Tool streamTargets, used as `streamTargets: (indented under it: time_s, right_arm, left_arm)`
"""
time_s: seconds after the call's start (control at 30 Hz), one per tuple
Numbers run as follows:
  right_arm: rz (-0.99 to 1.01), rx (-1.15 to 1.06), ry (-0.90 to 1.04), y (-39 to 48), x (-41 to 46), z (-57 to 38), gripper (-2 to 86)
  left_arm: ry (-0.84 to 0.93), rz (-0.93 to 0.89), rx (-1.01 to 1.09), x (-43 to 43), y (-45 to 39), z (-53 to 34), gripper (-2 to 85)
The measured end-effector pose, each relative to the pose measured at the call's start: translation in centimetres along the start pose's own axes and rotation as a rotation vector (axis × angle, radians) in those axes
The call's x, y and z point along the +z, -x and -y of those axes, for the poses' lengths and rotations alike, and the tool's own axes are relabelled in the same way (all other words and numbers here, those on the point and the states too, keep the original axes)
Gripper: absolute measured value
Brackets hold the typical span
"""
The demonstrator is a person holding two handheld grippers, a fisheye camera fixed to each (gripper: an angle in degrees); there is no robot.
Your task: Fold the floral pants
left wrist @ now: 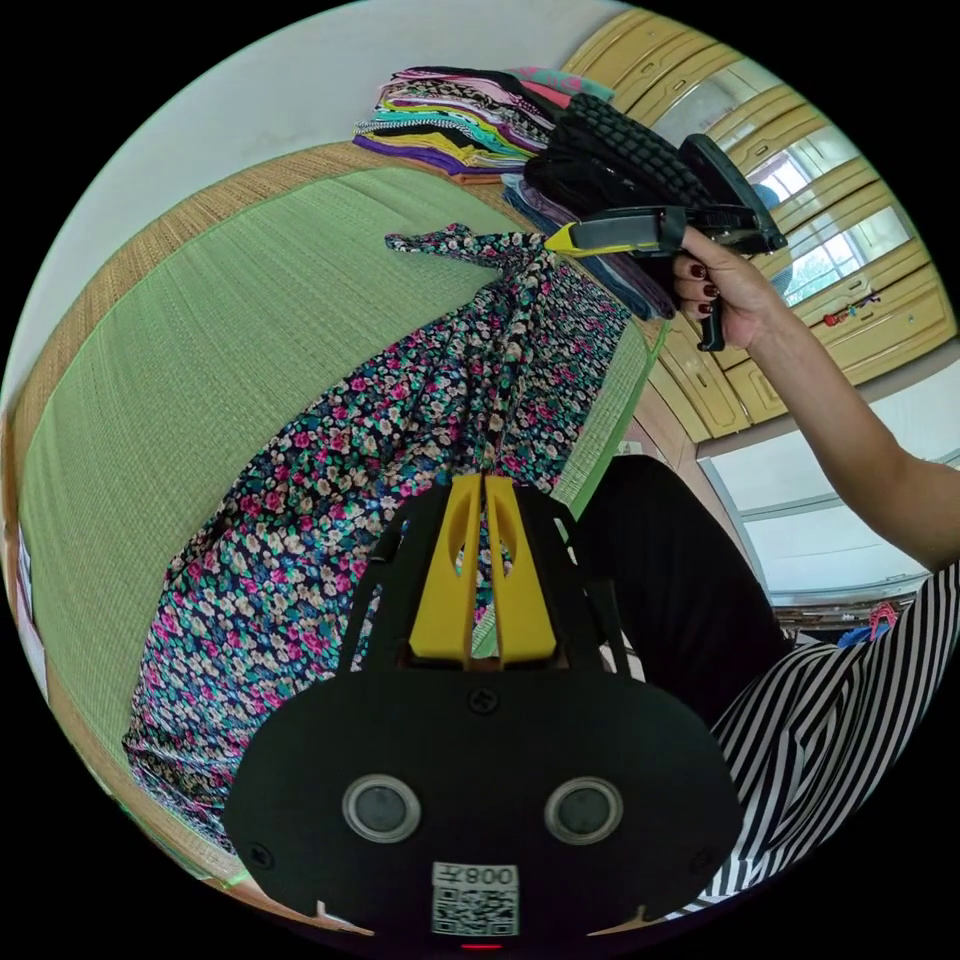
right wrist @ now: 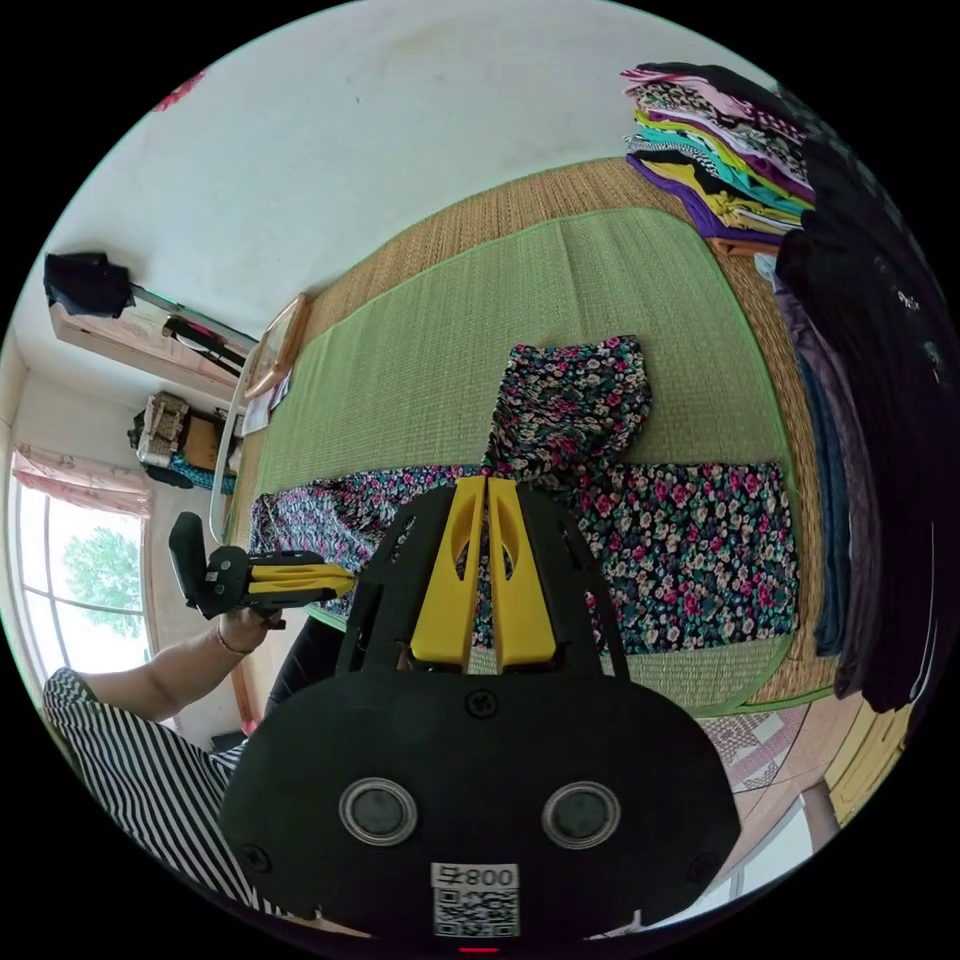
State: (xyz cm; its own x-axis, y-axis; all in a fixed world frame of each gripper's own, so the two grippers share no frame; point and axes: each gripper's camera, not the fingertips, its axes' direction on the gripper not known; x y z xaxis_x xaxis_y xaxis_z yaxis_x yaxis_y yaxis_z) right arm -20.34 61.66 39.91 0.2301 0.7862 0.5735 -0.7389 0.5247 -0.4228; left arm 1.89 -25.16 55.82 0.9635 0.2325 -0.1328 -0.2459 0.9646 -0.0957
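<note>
I see the floral pants [right wrist: 690,550] as dark cloth crowded with pink, white and teal flowers, lying on the green woven mat [right wrist: 450,330]. In the right gripper view their long axis runs from 9 o'clock to 3 o'clock across the mat's near edge, with one end drawn up into a bunched peak toward 12 o'clock. My right gripper [right wrist: 487,482] has its yellow jaws pressed together on that raised cloth. In the left gripper view the pants [left wrist: 300,520] stretch from 7 o'clock up toward 1 o'clock, and my left gripper [left wrist: 485,480] is likewise clamped on a gathered ridge of the fabric. The right gripper appears there too [left wrist: 556,239], nipping the far tip of the cloth, held by a hand [left wrist: 722,295]. Bare mat lies open beyond the pants toward 11 o'clock. A stack of folded clothes [right wrist: 715,150] and dark garments [right wrist: 880,400] crowd the 2 o'clock side.
</note>
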Motion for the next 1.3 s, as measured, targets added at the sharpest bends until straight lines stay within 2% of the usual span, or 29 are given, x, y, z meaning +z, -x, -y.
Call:
streamTargets:
  time_s: [0.27,0.63,0.83,1.07,1.3]
  right_arm:
    - [0.092,0.071,-0.06,-6.5,-3.0,-7.7,0.1]
    - [0.177,0.182,-0.048,-14.5,-2.5,-15.5,0.1]
    - [0.212,0.174,-0.074,-15.6,-3.9,-17.2,0.1]
    - [0.161,0.159,-0.038,-16.3,-3.2,-18.4,0.1]
    - [0.155,0.144,-0.024,-16.7,-2.9,-19.4,0.1]
  left_arm:
    - [0.064,-0.04,0.032,2.3,-1.6,2.0,0.3]
    - [0.211,-0.034,0.063,6.4,-3.3,4.8,0.4]
    - [0.228,-0.021,0.07,6.5,-3.4,6.3,0.3]
    - [0.235,-0.029,0.057,6.2,-2.8,7.8,0.4]
    - [0.135,-0.112,0.029,3.3,-1.2,9.6,1.0]
